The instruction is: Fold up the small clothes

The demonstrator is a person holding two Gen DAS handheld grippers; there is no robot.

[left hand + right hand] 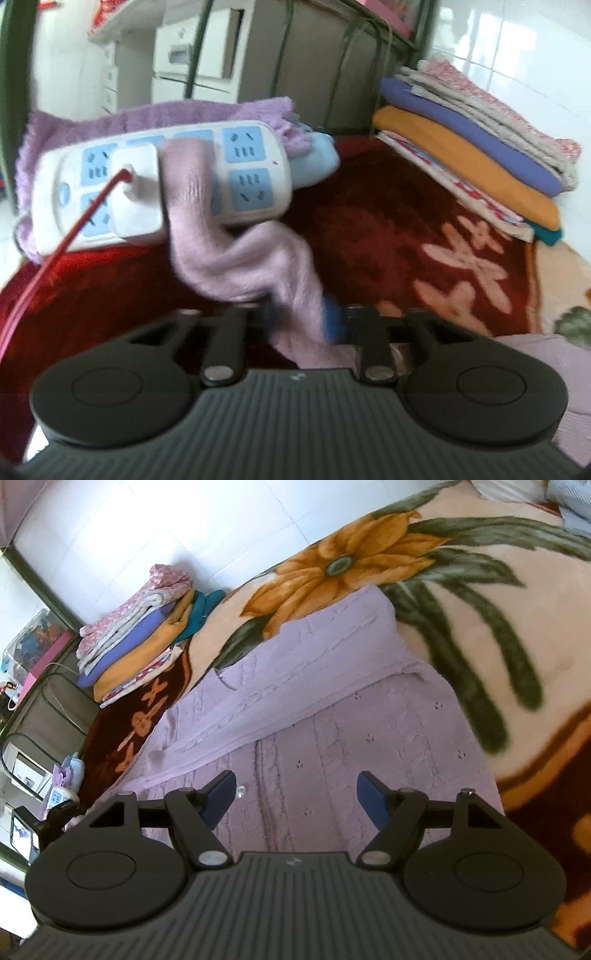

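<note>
A small lilac knit garment [332,716] lies on the bed's floral blanket [517,609], with one sleeve folded across its body. My right gripper [297,799] is open and empty just above the garment's lower part, its blue pads [371,797] apart. My left gripper [303,325] is shut on a lilac knit piece of the garment [240,236] and holds it lifted above the dark red blanket [369,221]. The lifted knit hangs in front of a power strip.
A white and blue power strip [162,184] with a red cable [66,240] rests on a purple towel [155,114]. A stack of folded clothes [476,151] sits by the tiled wall, also in the right wrist view [140,638]. A bed frame and cabinets stand behind.
</note>
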